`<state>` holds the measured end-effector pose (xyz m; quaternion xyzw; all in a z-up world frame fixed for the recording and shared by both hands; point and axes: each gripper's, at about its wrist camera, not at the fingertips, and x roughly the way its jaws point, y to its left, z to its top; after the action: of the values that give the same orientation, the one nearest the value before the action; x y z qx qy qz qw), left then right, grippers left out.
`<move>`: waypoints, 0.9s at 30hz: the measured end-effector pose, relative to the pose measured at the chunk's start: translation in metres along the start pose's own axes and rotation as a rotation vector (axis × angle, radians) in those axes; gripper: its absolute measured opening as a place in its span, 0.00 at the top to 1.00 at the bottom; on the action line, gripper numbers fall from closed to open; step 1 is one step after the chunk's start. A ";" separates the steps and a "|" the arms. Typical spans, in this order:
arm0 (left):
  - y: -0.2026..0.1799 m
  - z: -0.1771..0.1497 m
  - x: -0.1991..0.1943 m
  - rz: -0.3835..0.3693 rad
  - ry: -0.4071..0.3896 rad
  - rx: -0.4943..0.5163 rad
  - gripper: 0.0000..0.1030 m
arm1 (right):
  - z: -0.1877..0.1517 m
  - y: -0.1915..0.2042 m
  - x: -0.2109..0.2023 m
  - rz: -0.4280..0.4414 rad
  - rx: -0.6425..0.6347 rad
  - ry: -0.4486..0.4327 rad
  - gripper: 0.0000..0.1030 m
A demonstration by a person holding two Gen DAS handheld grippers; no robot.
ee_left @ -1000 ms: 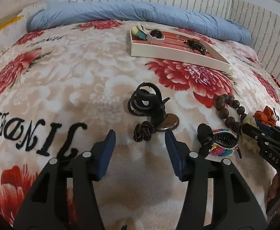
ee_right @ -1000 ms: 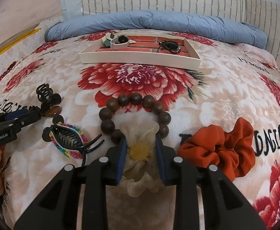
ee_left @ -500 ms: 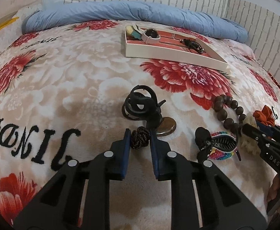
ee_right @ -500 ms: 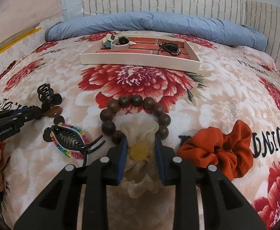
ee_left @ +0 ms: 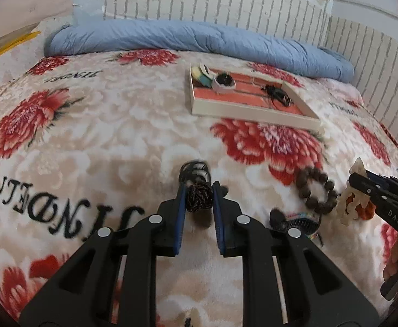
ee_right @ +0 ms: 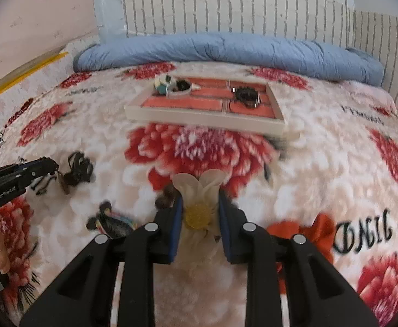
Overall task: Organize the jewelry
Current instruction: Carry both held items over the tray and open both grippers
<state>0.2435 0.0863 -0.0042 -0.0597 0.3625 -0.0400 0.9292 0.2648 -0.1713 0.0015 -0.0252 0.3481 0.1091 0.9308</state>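
My left gripper (ee_left: 198,194) is shut on a dark braided knot hair tie (ee_left: 198,197) and holds it above the bed. A black claw clip (ee_left: 194,170) lies just beyond it. My right gripper (ee_right: 200,211) is shut on a cream fabric flower with a yellow centre (ee_right: 199,190), lifted off the blanket. The white tray with a red lining (ee_left: 249,110) sits farther back and holds a white watch (ee_left: 224,81) and a black piece (ee_left: 276,94). It also shows in the right wrist view (ee_right: 207,117).
A brown bead bracelet (ee_left: 314,192), a rainbow claw clip (ee_left: 297,222) and an orange scrunchie (ee_right: 305,231) lie on the floral blanket. A rolled blue quilt (ee_left: 199,41) lines the far edge by the brick-pattern wall.
My left gripper closed on the braided knot and lifted it. My right gripper rose with the flower, which has come away from the bead bracelet. Both views have tilted toward the tray.
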 end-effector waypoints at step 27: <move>-0.046 0.184 0.084 -0.056 -0.047 0.047 0.83 | 0.182 -0.074 0.086 -0.071 -0.017 -0.037 0.75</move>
<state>0.4284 0.0460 0.0800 -0.0490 0.3377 -0.0730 0.9371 0.4613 -0.2052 0.0811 -0.0433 0.3285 0.0794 0.9402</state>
